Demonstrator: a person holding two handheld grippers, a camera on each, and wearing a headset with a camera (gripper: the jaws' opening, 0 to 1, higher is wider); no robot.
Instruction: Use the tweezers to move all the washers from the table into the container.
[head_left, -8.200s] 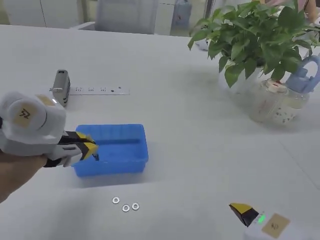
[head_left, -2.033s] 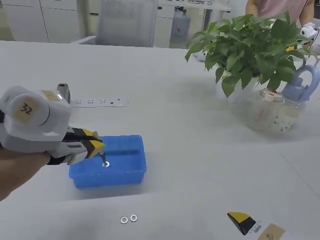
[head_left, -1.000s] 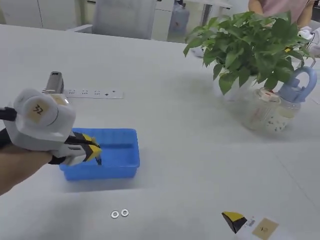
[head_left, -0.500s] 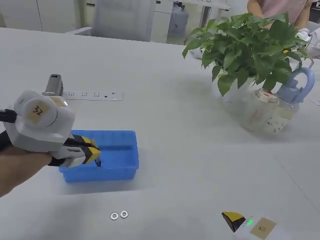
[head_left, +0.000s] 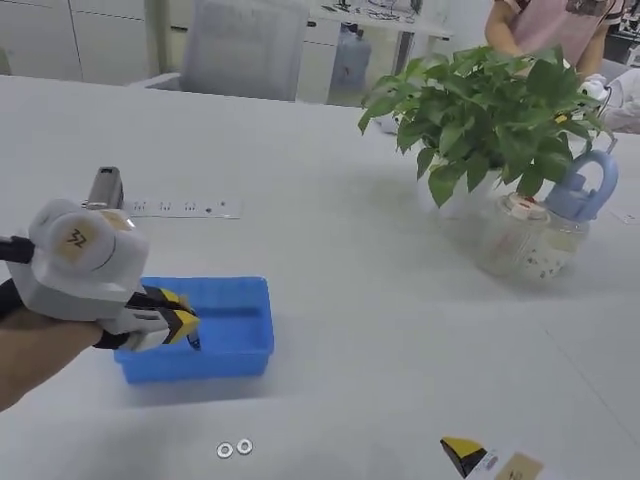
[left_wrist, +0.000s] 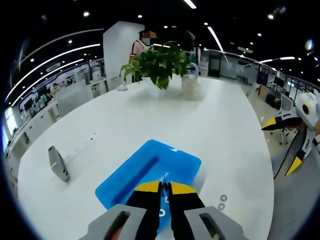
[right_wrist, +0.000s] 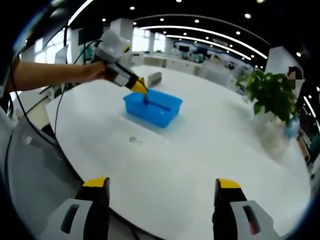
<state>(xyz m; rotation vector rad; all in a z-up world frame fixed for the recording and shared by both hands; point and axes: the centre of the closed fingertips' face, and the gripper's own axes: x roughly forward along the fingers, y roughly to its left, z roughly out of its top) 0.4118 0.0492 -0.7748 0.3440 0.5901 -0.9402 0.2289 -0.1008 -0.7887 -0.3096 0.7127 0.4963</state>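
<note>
Lower left of the head view: a blue container (head_left: 240, 352) on the white table (head_left: 400, 300), with one washer (left_wrist: 162, 213) lying inside, seen low in the left gripper view. Two more washers (head_left: 234, 449) on the table near its front wall, bottom centre. Over the container, the left gripper (head_left: 182, 326), level in a hand (head_left: 45, 345), jaws closed on the tweezers (head_left: 193, 343), tips pointing down into it. Bottom right: the right gripper (head_left: 462, 452), jaws wide apart, holding nothing.

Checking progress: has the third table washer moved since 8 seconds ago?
Yes, away toward the container: only two washers remain in front of it.
</note>
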